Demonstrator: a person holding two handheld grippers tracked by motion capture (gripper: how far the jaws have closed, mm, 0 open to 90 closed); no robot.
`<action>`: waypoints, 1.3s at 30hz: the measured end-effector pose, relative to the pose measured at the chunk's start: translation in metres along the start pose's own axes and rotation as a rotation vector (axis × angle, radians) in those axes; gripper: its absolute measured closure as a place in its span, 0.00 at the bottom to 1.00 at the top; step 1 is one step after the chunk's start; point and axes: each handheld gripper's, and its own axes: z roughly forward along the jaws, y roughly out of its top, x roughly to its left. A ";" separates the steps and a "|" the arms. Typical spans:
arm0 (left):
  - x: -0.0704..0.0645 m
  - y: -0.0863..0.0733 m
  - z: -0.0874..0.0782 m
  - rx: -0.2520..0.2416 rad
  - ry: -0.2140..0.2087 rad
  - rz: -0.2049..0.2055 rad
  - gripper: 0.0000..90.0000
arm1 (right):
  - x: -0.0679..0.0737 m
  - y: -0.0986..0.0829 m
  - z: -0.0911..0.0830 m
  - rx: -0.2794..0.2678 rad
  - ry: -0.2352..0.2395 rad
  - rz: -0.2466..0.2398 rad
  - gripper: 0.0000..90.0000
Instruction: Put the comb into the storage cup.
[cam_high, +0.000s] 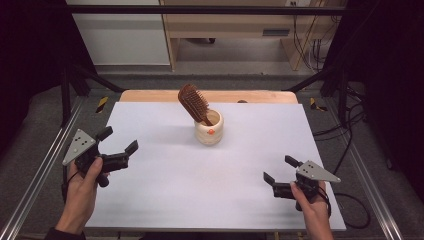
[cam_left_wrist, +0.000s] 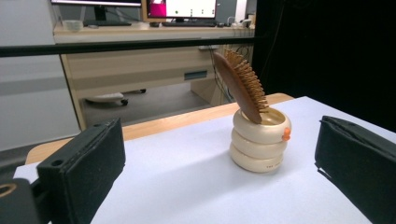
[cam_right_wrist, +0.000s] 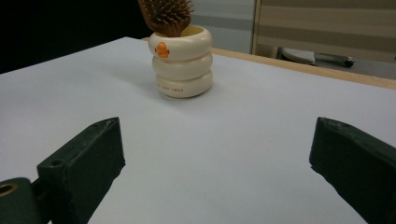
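Cup: cream ringed cup made of three smooth round rolls
Inside: brown wooden bristly hairbrush, leaning
Grippers: left gripper and right gripper jaws wide apart, empty

Probably an office-lab — monitors, desk, cables.

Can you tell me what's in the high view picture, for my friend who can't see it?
A brown hairbrush stands tilted in a cream cup on a white table. A person's hands hold the open left gripper and right gripper near the table's sides.
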 end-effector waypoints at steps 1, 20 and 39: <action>-0.001 -0.002 -0.001 -0.002 -0.001 0.001 0.02 | -0.001 -0.001 0.000 0.002 -0.001 -0.001 0.04; -0.002 -0.044 -0.007 0.018 -0.009 -0.012 0.02 | -0.005 -0.011 0.000 0.001 -0.007 -0.019 0.04; 0.001 -0.073 -0.016 0.042 0.004 -0.024 0.02 | -0.002 -0.014 0.004 0.017 0.013 -0.029 0.04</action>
